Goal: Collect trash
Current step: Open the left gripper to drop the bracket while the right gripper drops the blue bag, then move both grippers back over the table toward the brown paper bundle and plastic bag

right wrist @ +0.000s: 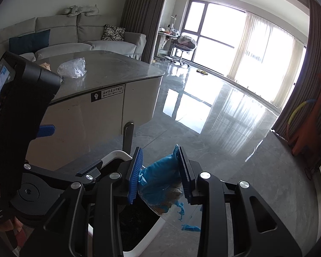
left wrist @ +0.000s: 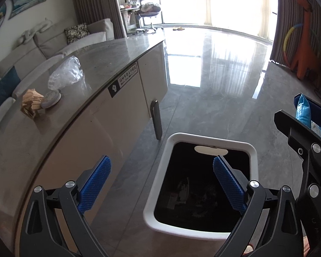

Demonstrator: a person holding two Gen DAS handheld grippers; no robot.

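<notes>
A white trash bin (left wrist: pixel 209 141) with a dark inside stands on the floor beside the table; its rim shows in the right wrist view (right wrist: pixel 117 155). My left gripper (left wrist: pixel 162 184) is open and empty above the bin. My right gripper (right wrist: pixel 160 171) is shut on a blue and clear plastic wrapper (right wrist: pixel 160 175), held over the bin's right edge; it shows at the right in the left wrist view (left wrist: pixel 303 113). On the table lie a crumpled clear plastic bag (left wrist: pixel 66 72), a crumpled brown paper (left wrist: pixel 32 102) and a small round lid (left wrist: pixel 51 98). The bag also shows in the right wrist view (right wrist: pixel 72 67).
The grey table top (left wrist: pixel 109 53) has a curved edge and white cabinet sides. A grey sofa (right wrist: pixel 85 40) stands behind it. The glossy floor (left wrist: pixel 214 81) stretches toward bright windows. An orange giraffe toy (left wrist: pixel 303 49) stands at the right by the curtain.
</notes>
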